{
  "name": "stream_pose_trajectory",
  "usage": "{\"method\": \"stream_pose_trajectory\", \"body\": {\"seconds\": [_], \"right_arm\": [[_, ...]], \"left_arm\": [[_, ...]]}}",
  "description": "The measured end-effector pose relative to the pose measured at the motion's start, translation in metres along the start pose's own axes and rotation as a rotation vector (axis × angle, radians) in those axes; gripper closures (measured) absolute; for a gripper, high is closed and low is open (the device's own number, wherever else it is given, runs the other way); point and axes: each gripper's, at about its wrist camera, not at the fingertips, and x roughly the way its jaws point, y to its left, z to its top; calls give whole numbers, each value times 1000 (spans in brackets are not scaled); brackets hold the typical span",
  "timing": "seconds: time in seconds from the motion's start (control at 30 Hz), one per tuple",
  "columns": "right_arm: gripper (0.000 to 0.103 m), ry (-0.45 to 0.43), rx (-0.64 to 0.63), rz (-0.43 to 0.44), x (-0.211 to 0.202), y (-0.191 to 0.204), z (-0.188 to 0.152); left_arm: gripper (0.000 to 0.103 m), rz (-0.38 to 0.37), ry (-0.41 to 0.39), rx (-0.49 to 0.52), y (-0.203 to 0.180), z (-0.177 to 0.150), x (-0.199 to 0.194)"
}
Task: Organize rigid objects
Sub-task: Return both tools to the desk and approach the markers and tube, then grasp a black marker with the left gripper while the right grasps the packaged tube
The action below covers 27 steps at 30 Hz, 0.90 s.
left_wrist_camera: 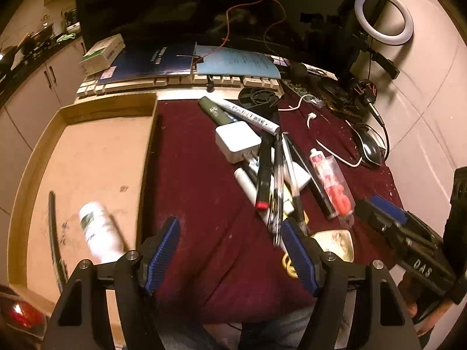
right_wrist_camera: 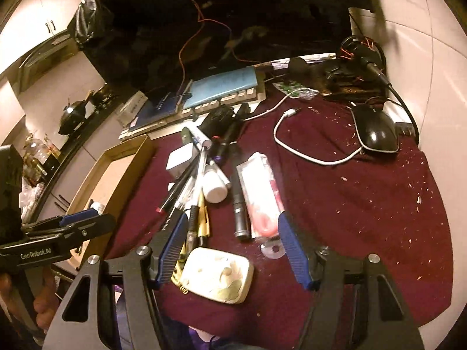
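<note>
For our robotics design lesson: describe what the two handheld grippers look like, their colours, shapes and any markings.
Both are black, angular frames with triangular cut-outs and silver bolt heads. Each finger carries a ribbed blue pad. The left gripper bears white lettering "GenRobot.AI" on its side; the right gripper shows "DAS" in white. No cables or sleeves are visible.

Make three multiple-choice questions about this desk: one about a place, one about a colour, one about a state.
1. Where does the white bottle lie?
A. in the cardboard tray
B. on the keyboard
C. on the mouse

2. What colour is the cloth under the pens?
A. green
B. dark red
C. grey

3. How is the left claw?
A. shut on a pen
B. shut on the bottle
C. open, holding nothing

Answers: 1 A, the bottle lies on the tray floor. 2 B, the cloth is dark red in both views. 3 C, only cloth shows between its blue pads.
</note>
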Motion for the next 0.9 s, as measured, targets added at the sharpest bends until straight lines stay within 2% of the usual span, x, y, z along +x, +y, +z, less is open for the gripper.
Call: {"method": "stream_pose_trajectory", "body": {"seconds": [0.17, 0.27, 0.5, 0.63, 0.77, 0.83, 0.9], "right_arm": [[44, 24, -6, -17, 14, -4, 6], [46, 35, 9, -22, 22, -10, 10], [51, 50, 2, -49, 33, -16, 16], [56, 61, -16, -63, 40, -15, 17], [58, 74, -28, -68, 46, -15, 17], [58, 81, -31, -75, 49, -16, 16], [60, 87, -27, -79, 52, -17, 16]], "left_arm": [[28, 6, 22, 23, -7, 19, 23], [31, 1, 48, 36, -10, 30, 41], [50, 6, 83, 73, -18, 43, 66], [57, 3, 98, 99, -25, 49, 77], [60, 9, 105, 141, -34, 51, 84], [69, 20, 120, 159, -36, 52, 90], [72, 33, 121, 183, -40, 52, 94]]}}
